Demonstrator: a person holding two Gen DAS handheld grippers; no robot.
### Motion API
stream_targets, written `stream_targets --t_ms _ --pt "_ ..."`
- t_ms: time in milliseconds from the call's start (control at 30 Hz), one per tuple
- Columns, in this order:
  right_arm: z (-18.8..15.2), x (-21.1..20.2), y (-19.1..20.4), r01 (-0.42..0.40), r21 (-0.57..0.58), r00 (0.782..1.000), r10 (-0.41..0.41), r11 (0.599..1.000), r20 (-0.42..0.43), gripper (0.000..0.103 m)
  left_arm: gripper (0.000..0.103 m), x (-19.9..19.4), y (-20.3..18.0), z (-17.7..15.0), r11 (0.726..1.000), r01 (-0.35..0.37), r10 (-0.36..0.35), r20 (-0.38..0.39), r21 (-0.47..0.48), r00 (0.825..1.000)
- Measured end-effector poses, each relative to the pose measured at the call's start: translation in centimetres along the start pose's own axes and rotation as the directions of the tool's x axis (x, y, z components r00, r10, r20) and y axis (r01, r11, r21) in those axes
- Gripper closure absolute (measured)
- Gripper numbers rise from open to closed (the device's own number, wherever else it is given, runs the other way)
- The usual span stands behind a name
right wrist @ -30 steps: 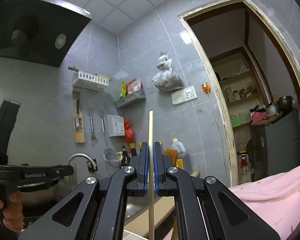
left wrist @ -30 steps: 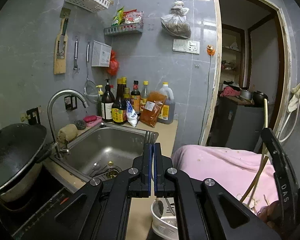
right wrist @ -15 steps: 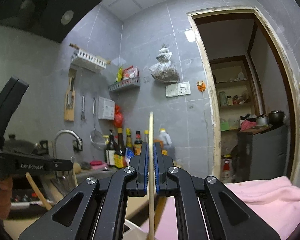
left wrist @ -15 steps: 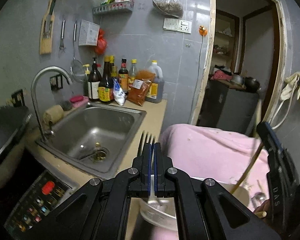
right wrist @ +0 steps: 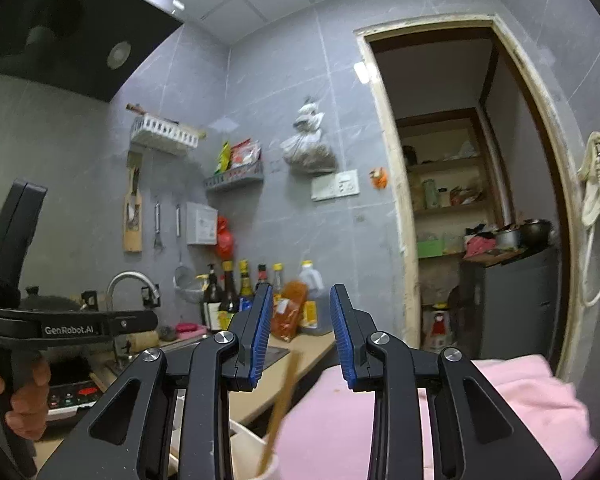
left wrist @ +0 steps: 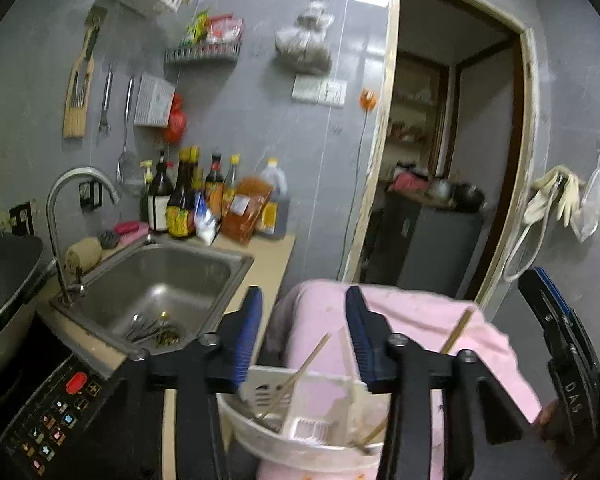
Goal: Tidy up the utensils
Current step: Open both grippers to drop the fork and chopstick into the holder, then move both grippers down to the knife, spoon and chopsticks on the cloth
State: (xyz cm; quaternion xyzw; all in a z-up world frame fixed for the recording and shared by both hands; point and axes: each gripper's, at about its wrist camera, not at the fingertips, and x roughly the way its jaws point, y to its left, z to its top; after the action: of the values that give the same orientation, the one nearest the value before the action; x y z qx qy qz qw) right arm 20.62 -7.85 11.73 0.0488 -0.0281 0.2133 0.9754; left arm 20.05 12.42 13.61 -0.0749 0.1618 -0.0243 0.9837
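My left gripper (left wrist: pixel 302 316) is open and empty above a white plastic utensil holder (left wrist: pixel 312 420) that stands on a pink cloth (left wrist: pixel 412 320). Wooden chopsticks (left wrist: pixel 300 372) lean inside the holder. My right gripper (right wrist: pixel 298 324) is open too, and a wooden chopstick (right wrist: pixel 280 404) stands loose below its jaws in the holder's rim (right wrist: pixel 268 466). The right gripper's body (left wrist: pixel 560 360) shows at the right of the left wrist view. More utensils (left wrist: pixel 148 326) lie in the steel sink (left wrist: pixel 160 280).
Sauce bottles (left wrist: pixel 204 196) stand at the back of the counter. A tap (left wrist: pixel 72 216) rises left of the sink, a black wok (left wrist: pixel 4 272) and an induction cooker panel (left wrist: pixel 56 412) are at far left. A doorway (left wrist: pixel 452 152) opens on the right.
Both grippers have opened. The left one has let go of the fork, the right one has let go of the chopstick, which now stands in the holder.
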Motion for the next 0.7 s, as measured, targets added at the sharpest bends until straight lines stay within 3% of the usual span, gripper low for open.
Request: stream_targets --t_ms 33,67,200,300,500,700 --pt "0.6 -0.6 -0.6 0.008 0.004 1.0 -0.008 1.0 -0.001 0.069 0.063 -0.5 -0.5 0.4 1.0 0.01 -0.01 0.016 0.002 1.0" --pt "1.4 -1.3 -1.2 0.02 0.008 1.0 -0.02 1.0 -0.003 0.057 0.06 -0.9 -1.0 0.7 1.0 0.021 -0.022 0.028 0.004 0.999" --pt "4.3 -4.5 -3.7 0.063 0.001 0.998 -0.063 0.998 0.012 0.046 0.039 -2.9 -3.7 1.4 0.996 0.085 -0.086 0.086 0.013 0.993" --pt "6.2 -7.0 -5.0 0.095 -0.035 0.995 -0.095 0.995 0.014 0.03 0.03 -3.7 -5.8 1.5 0.99 0.141 -0.143 0.094 0.027 0.985" --pt "10.0 -13.2 -7.5 0.211 -0.128 0.977 -0.211 0.969 0.011 0.019 0.026 -4.1 -11.6 0.5 0.959 0.271 -0.276 0.047 0.084 0.96" --pt "12.0 -17.3 -9.7 0.304 -0.189 0.948 -0.317 0.934 -0.04 0.004 0.024 -3.1 -15.8 -1.6 0.925 0.361 -0.36 -0.026 0.118 0.932"
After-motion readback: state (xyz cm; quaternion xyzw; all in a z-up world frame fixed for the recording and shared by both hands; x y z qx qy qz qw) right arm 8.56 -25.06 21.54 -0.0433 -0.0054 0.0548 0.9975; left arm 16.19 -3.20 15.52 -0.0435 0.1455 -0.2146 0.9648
